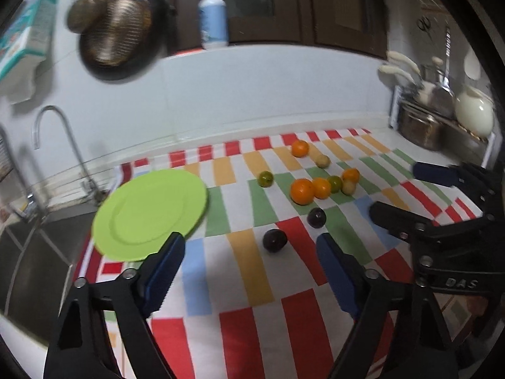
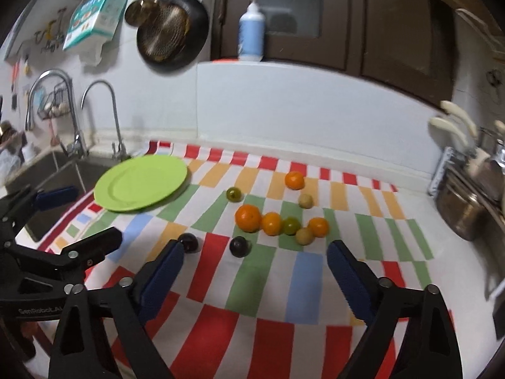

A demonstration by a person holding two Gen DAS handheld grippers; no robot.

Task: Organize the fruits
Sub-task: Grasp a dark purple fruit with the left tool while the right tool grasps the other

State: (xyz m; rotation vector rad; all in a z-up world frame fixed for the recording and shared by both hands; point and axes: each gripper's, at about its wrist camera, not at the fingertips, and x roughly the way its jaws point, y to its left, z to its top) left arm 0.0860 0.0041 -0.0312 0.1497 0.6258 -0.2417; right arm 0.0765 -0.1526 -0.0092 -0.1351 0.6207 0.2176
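Both the left gripper [image 1: 251,246] and the right gripper [image 2: 255,254] are held wide apart, empty. "DAS" and "GenRobot.A" are read on them. The fruits [image 1: 320,186] lie ahead, the green plate [image 1: 151,211] ahead-left. A second faucet [image 2: 47,94] is seen whole only from the right.

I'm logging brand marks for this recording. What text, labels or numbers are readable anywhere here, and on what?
"DAS": raised letters on the right gripper body, seen from the left wrist view.
"GenRobot.A", cut off after that: on the left gripper body, seen from the right wrist view.
Box hanging on the wall: print too blurred to read.
Pump bottle: label too blurred to read.
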